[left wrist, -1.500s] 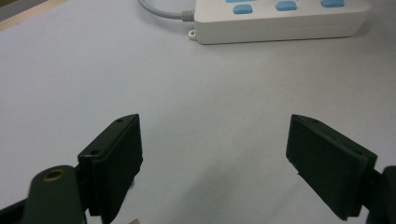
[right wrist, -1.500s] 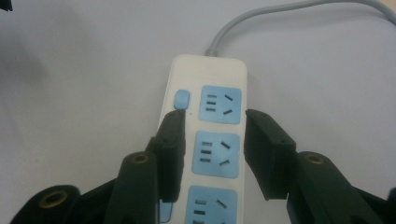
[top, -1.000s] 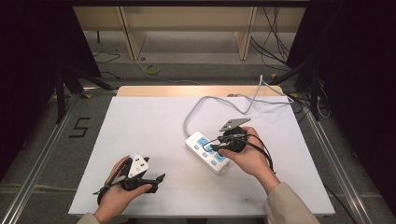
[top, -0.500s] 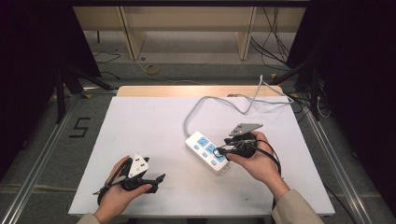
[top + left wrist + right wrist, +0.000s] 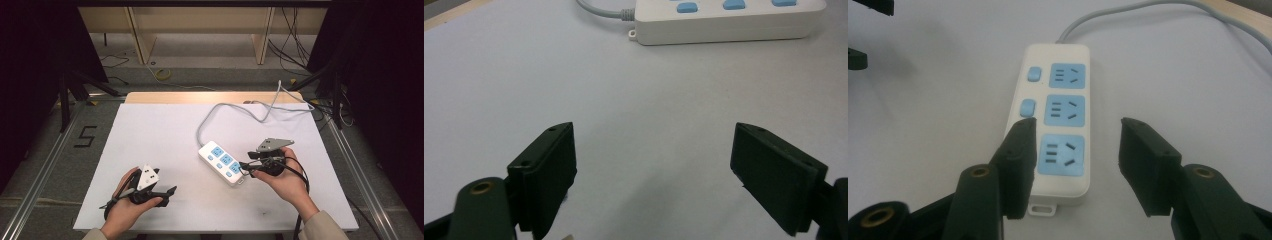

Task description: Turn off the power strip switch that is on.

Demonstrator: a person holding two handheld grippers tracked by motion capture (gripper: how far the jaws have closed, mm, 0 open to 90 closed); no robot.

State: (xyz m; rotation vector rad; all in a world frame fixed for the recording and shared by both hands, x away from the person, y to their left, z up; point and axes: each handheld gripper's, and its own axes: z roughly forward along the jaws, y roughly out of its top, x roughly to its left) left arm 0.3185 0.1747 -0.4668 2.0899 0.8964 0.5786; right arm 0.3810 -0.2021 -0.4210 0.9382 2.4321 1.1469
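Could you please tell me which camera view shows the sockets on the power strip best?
The right gripper view: the power strip lies face up and close, with all three blue sockets and their slots clear between the open jaws. The high view shows it small, its slots too fine to read. The left gripper view catches its side edge and blue tops.

A white power strip [image 5: 222, 162] with three blue sockets lies flat mid-table, its grey cord [image 5: 235, 106] trailing toward the far edge.

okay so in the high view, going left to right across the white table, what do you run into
left hand → left gripper, jaws apart → power strip with blue sockets → right gripper, jaws apart at the strip's near end → right hand
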